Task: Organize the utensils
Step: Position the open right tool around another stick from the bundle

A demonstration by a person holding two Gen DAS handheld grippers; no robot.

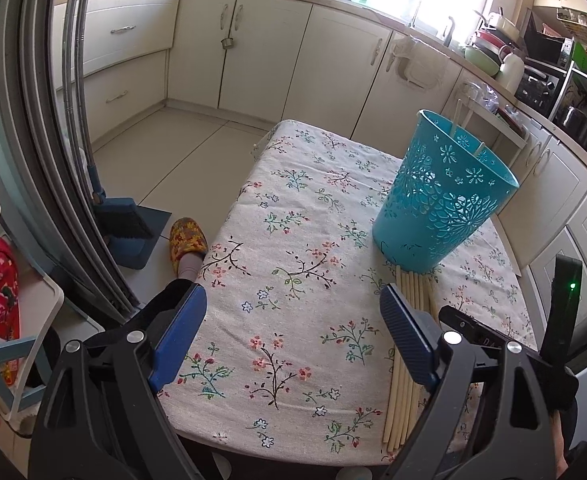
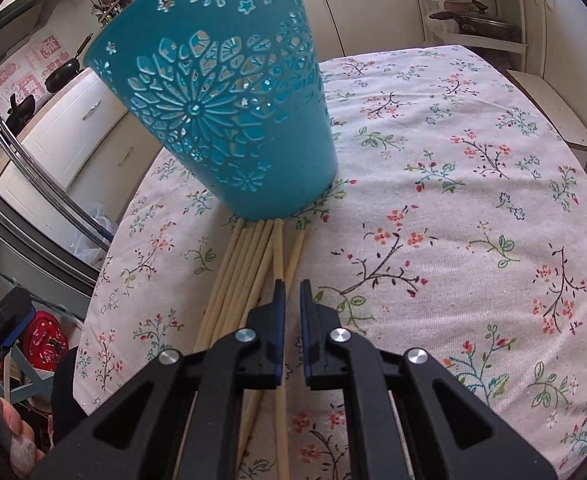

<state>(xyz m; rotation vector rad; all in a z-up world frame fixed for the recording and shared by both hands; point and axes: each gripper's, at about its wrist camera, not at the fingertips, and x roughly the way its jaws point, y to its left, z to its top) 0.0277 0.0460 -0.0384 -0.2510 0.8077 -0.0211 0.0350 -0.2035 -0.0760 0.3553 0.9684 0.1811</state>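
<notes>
A teal perforated holder [image 1: 441, 196] stands on the floral tablecloth [image 1: 293, 272] with two chopsticks [image 1: 455, 120] inside. Several loose wooden chopsticks [image 1: 407, 364] lie in a bundle in front of it, tips touching its base. In the right wrist view the holder [image 2: 229, 120] is close ahead and the bundle [image 2: 249, 276] runs under my right gripper [image 2: 292, 292], whose jaws stand nearly shut with a narrow gap and nothing visibly between them, just above the chopsticks. My left gripper [image 1: 293, 300] is wide open and empty over the cloth, left of the bundle.
The right gripper's body [image 1: 493, 340] shows at the left view's lower right. Cream kitchen cabinets [image 1: 253, 52] ring the table. A broom and dustpan [image 1: 129, 228] and a slippered foot [image 1: 187, 244] are on the floor left of the table. The table's near edge [image 1: 277, 446] is close.
</notes>
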